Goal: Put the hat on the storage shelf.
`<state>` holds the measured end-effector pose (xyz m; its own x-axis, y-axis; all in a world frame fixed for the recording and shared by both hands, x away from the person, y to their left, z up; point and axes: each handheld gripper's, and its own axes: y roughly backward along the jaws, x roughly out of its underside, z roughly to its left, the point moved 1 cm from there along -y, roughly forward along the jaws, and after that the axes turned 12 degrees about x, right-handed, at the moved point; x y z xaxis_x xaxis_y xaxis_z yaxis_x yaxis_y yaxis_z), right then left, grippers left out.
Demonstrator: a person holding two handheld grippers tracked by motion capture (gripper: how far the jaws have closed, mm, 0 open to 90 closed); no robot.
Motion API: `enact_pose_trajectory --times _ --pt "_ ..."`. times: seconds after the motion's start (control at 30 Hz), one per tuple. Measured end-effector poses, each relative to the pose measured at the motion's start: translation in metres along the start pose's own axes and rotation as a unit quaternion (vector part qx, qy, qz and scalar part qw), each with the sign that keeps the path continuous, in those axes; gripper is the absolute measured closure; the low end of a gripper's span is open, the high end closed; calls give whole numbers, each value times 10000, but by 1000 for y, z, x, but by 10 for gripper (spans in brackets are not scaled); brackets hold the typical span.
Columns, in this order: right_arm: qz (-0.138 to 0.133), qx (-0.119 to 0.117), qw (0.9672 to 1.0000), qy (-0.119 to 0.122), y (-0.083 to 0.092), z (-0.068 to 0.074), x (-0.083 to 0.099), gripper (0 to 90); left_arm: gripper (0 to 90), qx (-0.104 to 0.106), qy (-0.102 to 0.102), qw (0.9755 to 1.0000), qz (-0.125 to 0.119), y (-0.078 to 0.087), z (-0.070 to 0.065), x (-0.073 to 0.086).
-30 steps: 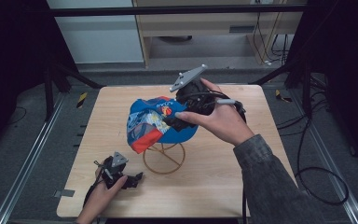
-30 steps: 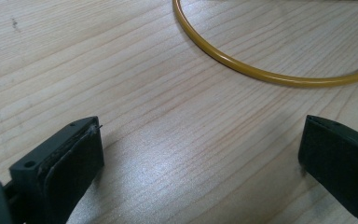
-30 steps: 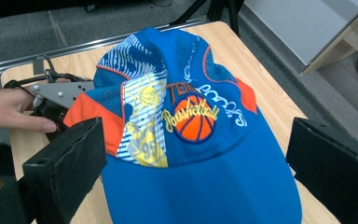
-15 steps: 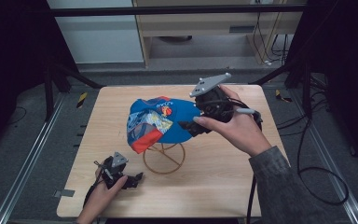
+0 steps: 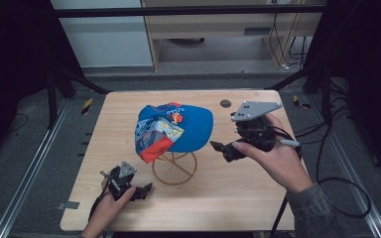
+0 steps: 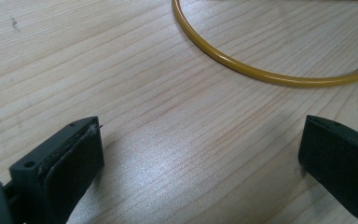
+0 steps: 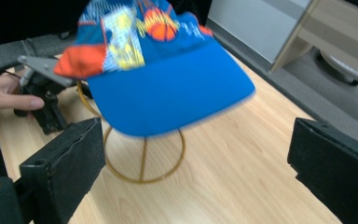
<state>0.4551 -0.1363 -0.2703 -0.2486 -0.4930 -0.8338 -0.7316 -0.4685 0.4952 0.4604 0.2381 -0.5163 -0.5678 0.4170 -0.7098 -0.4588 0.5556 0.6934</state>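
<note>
A blue cap (image 5: 176, 129) with a colourful printed front hangs on a yellow wire stand (image 5: 174, 168) at mid-table, its brim pointing right. My right gripper (image 5: 221, 151) is held to the right of the brim, apart from it, jaws open and empty. In the right gripper view the cap (image 7: 168, 79) and the stand (image 7: 142, 158) lie ahead of my right gripper (image 7: 200, 168). My left gripper (image 5: 144, 191) rests open near the front left edge. In the left gripper view its jaws (image 6: 200, 163) stand wide over bare wood, short of the stand's ring (image 6: 261, 74).
The wooden table (image 5: 129, 109) has a small dark round mark (image 5: 225, 103) near its back edge. Black frame posts stand at both sides. A low shelf unit (image 5: 208, 29) sits behind the table, and cables (image 5: 327, 148) trail off to the right.
My right gripper has drawn back from the cap to the right and a little toward the front. The cap stays on the stand. The left gripper has not moved.
</note>
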Motion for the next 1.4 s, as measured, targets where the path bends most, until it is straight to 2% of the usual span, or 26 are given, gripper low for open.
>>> enact_pose_trajectory --times 0.17,0.2,0.23,0.53,0.57,0.8,0.97,1.27,1.3,1.4 --pt "95 176 9997 -143 4 -5 27 59 0 2 5 10000 -1 0 0 0" --pt "123 218 9995 -205 3 -6 38 60 0 -4 4 10000 -2 0 0 0" --pt "123 218 9995 -205 3 -6 38 60 0 -4 4 10000 -2 0 0 0" --pt "206 439 9977 -473 -10 -9 84 84 0 -6 12 10000 -9 0 -1 0" --pt "206 439 9977 -473 -10 -9 84 84 0 -6 12 10000 -9 0 -1 0" --pt "260 524 9965 -604 -26 -11 113 91 0 -6 12 10000 -8 0 -1 0" --pt "296 600 9955 -664 -33 -13 126 91 0 -7 10 10000 -8 0 -1 0" --pt "421 859 9927 -736 -45 -21 157 98 0 -6 11 10000 -8 0 -1 0" --pt "492 993 9917 -652 -47 -20 163 99 0 -1 10 10000 -6 0 -1 0" --pt "527 1046 9911 -639 -50 -18 168 100 0 -8 11 10000 -10 0 -1 0"
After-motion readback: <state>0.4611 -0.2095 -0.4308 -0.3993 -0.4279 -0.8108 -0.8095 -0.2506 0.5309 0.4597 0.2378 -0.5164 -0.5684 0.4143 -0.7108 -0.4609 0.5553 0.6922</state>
